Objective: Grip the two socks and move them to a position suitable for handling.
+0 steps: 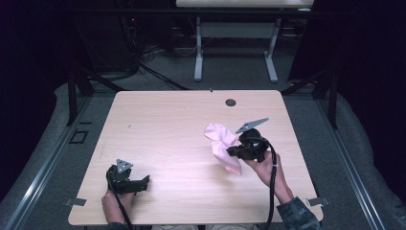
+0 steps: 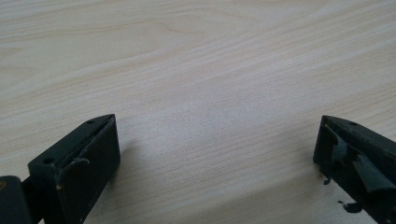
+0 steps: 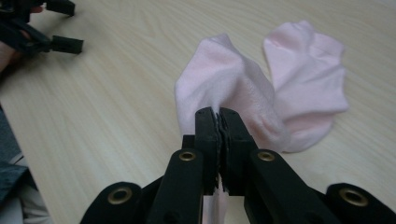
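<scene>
In the high view, a pink sock [image 1: 224, 146] is seen pinched by the right claw [image 1: 233, 152] near the right middle of the desk [image 1: 167, 124], part of it lifted and part trailing on the wood; the left claw [image 1: 143, 182] rests idle at the near left corner. In the left gripper view, its jaws are seen spread apart over bare wood, nothing between them. In the right gripper view, the jaws are seen clamped together on a fold of the sock [image 3: 243, 88], with a second pink lobe lying flat beyond. Pickup is judged done; laying out or folding is judged left.

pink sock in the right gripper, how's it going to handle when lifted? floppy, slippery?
Probably floppy: the pink sock drapes and bunches around the right gripper, whose jaws pinch one fold. Likely light, since that thin pinch carries it. Its soft, fuzzy-looking fabric suggests little slip, though the free end on the table may drag.
</scene>
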Demonstrator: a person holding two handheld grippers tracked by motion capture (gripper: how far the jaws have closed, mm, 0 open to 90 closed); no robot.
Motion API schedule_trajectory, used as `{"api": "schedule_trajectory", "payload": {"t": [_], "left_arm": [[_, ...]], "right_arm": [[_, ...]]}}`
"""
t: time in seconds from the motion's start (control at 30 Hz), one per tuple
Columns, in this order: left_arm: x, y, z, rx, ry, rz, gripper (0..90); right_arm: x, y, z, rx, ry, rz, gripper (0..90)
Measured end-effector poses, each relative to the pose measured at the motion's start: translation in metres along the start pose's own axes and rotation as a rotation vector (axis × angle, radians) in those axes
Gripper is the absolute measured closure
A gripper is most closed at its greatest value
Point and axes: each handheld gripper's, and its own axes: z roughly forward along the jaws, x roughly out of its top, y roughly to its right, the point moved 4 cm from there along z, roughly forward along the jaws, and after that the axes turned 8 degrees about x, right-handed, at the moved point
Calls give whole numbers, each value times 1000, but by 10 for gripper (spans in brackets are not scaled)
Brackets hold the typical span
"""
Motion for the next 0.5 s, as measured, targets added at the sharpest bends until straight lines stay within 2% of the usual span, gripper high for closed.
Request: {"api": "schedule_trajectory", "payload": {"t": [0.03,0.13,0.23,0.4,0.43,0.5], "left_arm": [[0,0,0,0,0,0,4],[0,0,0,0,0,0,4],[0,0,0,-1,-2,1,4],[0,0,0,0,-1,0,4],[0,0,0,-1,-1,0,4],[0,0,0,0,-1,0,4]], "right_arm": [[-2,-7,3,24,-11,-10,867],[-4,-15,9,40,-17,-20,867],[-10,-27,20,83,-39,-35,867],[-16,-36,34,116,-70,-40,866],[-19,-40,42,142,-89,-49,866],[-21,-42,46,147,-90,-48,866]]}}
